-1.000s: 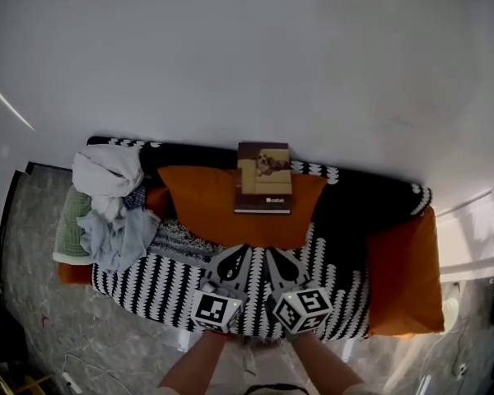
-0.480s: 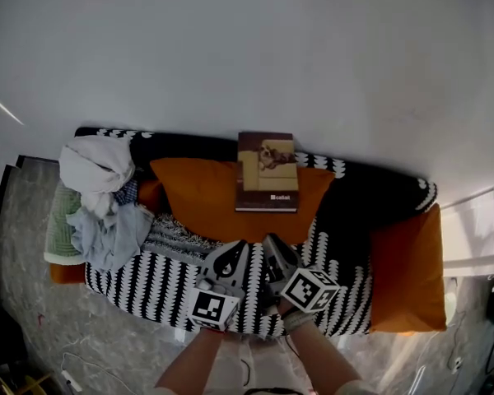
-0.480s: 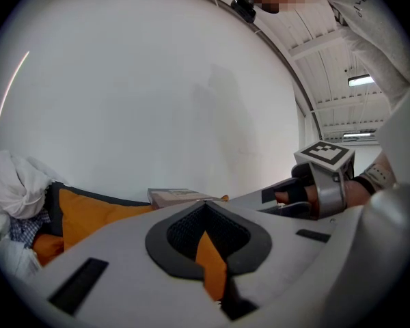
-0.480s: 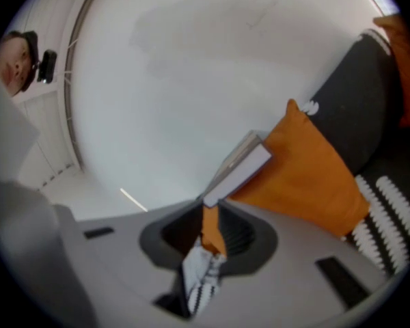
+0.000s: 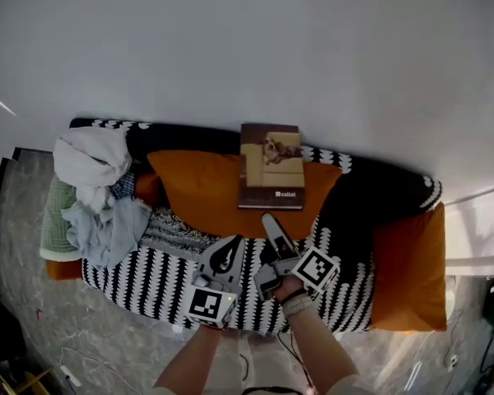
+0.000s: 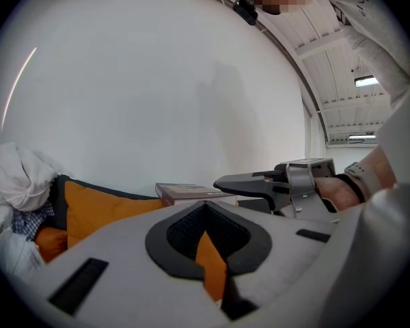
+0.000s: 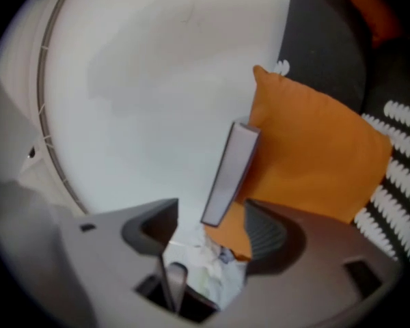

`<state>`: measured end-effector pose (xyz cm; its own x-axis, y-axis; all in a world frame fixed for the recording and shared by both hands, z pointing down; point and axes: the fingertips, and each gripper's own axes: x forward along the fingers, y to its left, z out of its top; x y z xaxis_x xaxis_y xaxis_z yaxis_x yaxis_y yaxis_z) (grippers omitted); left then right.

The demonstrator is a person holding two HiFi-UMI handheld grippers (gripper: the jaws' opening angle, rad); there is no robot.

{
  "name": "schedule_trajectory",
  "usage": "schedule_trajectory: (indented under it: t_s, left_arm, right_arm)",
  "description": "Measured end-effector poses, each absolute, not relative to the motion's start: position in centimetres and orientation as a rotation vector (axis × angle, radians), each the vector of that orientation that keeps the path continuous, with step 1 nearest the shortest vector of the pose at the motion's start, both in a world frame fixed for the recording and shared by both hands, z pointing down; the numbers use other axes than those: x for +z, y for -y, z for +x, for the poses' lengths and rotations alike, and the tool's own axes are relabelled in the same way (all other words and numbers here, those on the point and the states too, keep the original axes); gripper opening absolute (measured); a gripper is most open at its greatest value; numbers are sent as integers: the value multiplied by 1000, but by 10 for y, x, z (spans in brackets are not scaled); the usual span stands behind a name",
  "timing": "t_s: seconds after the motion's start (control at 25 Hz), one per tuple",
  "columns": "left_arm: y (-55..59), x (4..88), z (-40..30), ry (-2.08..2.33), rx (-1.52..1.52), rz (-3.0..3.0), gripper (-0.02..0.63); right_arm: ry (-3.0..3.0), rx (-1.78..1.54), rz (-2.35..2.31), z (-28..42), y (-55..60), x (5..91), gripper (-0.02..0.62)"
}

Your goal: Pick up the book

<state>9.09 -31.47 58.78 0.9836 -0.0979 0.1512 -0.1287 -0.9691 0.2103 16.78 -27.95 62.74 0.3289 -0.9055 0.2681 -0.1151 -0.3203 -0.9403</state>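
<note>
The book [image 5: 271, 167] is lying flat on top of the orange cushion [image 5: 202, 196], up against the back of the sofa [image 5: 379, 196] and apart from both grippers. The right gripper [image 5: 264, 247] is rolled on its side near the cushion. Its fingers have just been spreading and they're released now, with the book's edge showing beyond the gap. The left gripper [image 5: 232, 245] sits just beside it, fingers clenched together on nothing. There's a heap of clothes [image 5: 95, 196] at the sofa's left end

A plain white wall [image 5: 247, 48] fills the upper frame. Below it stands a black-and-white patterned sofa [image 5: 132, 280], with grey stone floor [image 5: 20, 286] at lower left.
</note>
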Motion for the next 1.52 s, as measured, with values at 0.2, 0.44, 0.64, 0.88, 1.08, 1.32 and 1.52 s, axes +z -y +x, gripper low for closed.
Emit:
schedule_trajectory:
  t_s: [0.2, 0.44, 0.64, 0.88, 1.08, 1.32, 1.52]
  left_arm:
    - [318, 589, 91, 187, 210, 2871, 22]
    - [322, 598, 91, 190, 220, 2887, 21]
    - [323, 599, 90, 202, 217, 2860, 21]
    - [325, 605, 87, 203, 223, 2868, 21]
    - [320, 607, 87, 202, 227, 2858, 21]
    - [318, 609, 88, 196, 215, 2859, 21]
    - [316, 611, 83, 198, 228, 2852, 22]
  right_arm:
    - [-897, -1033, -1609, 183, 289, 628, 291]
    - [-875, -1002, -1574, 196, 298, 631, 295]
    - [-772, -966, -1429, 205, 300, 641, 295]
    - [-793, -925, -1390, 211, 301, 641, 293]
    - [-784, -927, -1419, 216, 303, 639, 293]
    - [-786, -935, -1427, 222, 312, 639, 293]
    - [-780, -934, -1430, 226, 317, 635, 272]
